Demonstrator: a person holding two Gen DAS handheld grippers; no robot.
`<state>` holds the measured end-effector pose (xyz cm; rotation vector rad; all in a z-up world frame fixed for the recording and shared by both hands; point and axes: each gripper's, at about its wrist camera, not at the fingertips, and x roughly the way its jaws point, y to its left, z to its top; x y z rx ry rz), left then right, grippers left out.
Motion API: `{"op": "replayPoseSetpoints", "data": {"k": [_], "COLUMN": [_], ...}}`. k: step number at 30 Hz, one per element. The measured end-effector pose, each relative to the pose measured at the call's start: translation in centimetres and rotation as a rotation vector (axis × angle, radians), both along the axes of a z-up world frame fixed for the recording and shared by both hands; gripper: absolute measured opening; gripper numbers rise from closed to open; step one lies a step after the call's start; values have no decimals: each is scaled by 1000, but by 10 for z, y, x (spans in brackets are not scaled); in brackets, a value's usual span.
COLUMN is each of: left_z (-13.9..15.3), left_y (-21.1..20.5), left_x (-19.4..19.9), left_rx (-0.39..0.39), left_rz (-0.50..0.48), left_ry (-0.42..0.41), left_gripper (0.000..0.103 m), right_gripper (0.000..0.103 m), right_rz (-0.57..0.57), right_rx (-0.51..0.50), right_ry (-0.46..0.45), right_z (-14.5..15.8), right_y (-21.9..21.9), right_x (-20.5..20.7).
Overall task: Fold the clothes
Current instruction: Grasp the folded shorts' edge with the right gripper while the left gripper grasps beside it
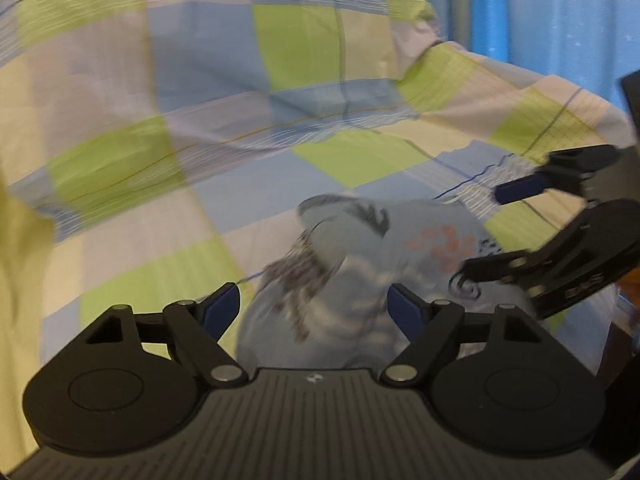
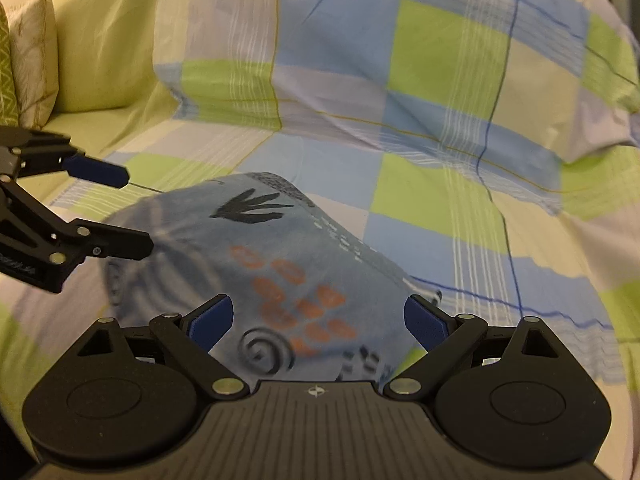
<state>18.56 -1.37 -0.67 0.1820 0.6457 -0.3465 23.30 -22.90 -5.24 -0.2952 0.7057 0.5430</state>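
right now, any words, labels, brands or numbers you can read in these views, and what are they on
No text reads clearly in either view.
Embossed lettering on the side of the right gripper, seen from the left wrist: too blurred to read.
Embossed lettering on the side of the left gripper, at the frame edge of the right wrist view: cut off and too small to read.
Small round logo on each gripper's body: a symbol, no letters.
The blue printed garment carries only shapes: leaf, spiral, orange ovals, dashes.

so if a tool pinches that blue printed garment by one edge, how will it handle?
Probably floppy: the blue printed garment lies bunched and creased on the checked sheet, so a one-edge lift would likely let it drape and unfold. It looks thin, so likely light. Pushed, it may wrinkle or drag the loose sheet instead of sliding cleanly.
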Motion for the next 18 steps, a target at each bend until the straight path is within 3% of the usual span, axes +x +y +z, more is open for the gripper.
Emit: {"op": "replayPoseSetpoints", "data": {"k": [2, 3, 5, 8, 9, 10, 14, 18], "left_z": [-5, -9, -18, -24, -22, -19, -3, 8], "left_y": [-8, -12, -19, -23, -23, -22, -9, 15], "left_x": [9, 13, 19, 15, 10, 5, -25, -55], "left_rx": [15, 30, 49, 55, 51, 43, 24, -1], "left_rz": [-48, -62, -83, -105, -109, -112, -100, -52], "left_ry": [4, 9, 32, 21, 8, -4, -24, -26], "left_gripper": [60, 39, 16, 12, 11, 10, 9, 11], "right_gripper": [95, 94, 86, 46, 17, 4, 3, 3], "right_rz": [14, 21, 32, 19, 18, 17, 85, 220], "right_rx": [10, 17, 31, 61, 80, 88, 109, 114], "right_ry": [24, 39, 67, 65, 60, 40, -39, -64], "right_z": [-7, -12, -19, -17, -10, -2, 31, 41], "right_y": [0, 0, -1, -4, -6, -7, -3, 13], "right_x": [10, 14, 23, 22, 19, 13, -26, -82]}}
